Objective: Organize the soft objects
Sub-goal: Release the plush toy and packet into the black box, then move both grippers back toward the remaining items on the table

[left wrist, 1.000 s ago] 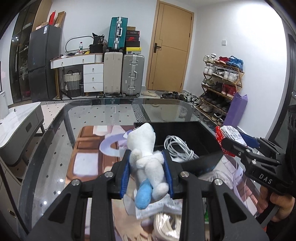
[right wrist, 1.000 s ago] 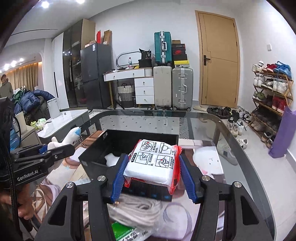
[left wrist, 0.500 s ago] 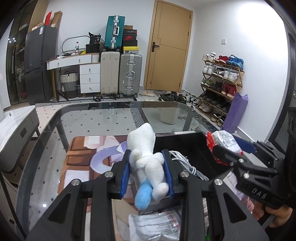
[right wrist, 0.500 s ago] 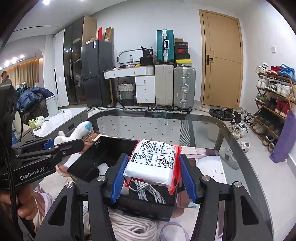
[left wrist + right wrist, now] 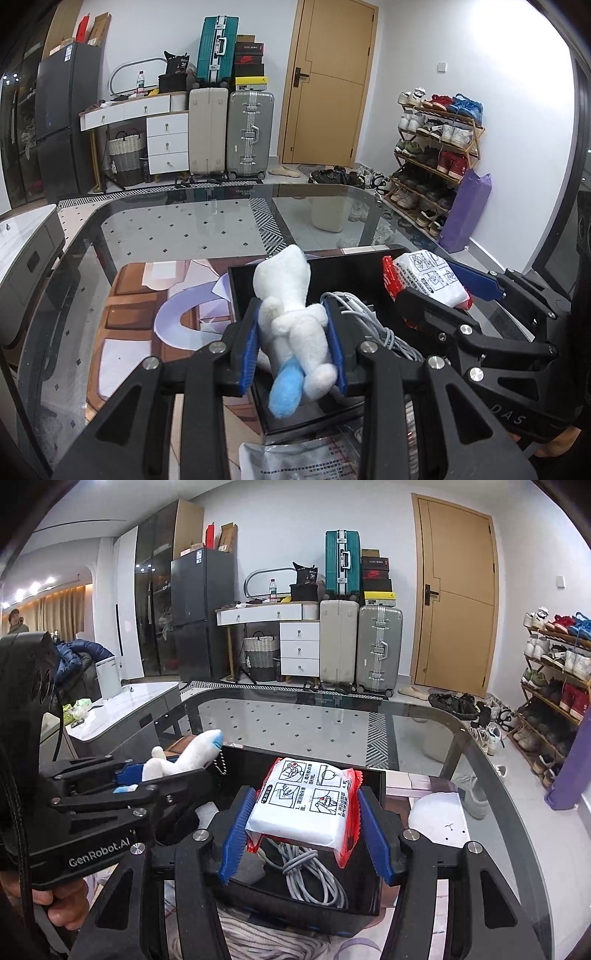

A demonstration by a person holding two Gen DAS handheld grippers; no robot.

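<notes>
- Left wrist view: my left gripper (image 5: 293, 345) is pinched tight on the white plush toy (image 5: 293, 317), its blue pads squeezing the body, the blue-tipped end hanging toward me and the head pointing forward.
- A second ago the toy hung over the patterned mat (image 5: 147, 332) short of the black bin (image 5: 295, 417); now it sits above the bin's near-left corner, and the bin has slid closer under me.
- Inside the bin lies a coiled grey cable (image 5: 373, 325), partly hidden behind my right finger.
- My right gripper (image 5: 436, 291) shows at the right edge with the red-and-white packet (image 5: 428, 278); it now reaches over the bin's right side, further forward than before.
- A clear plastic pouch (image 5: 295, 461) lies on the glass table (image 5: 184, 229) just before the bin.

- Right wrist view: my right gripper (image 5: 306, 819) clamps the packet (image 5: 306, 805) flat between its blue pads, jaws partly apart around its width.
- Earlier the packet was over the bin's (image 5: 373, 845) near wall; now it hangs over the interior, above the cable (image 5: 310, 878).
- My left gripper (image 5: 155, 775) and the toy (image 5: 188, 757) have come in over the bin's left rim.
- A coil of pale rope (image 5: 266, 938) lies before the bin.
</notes>
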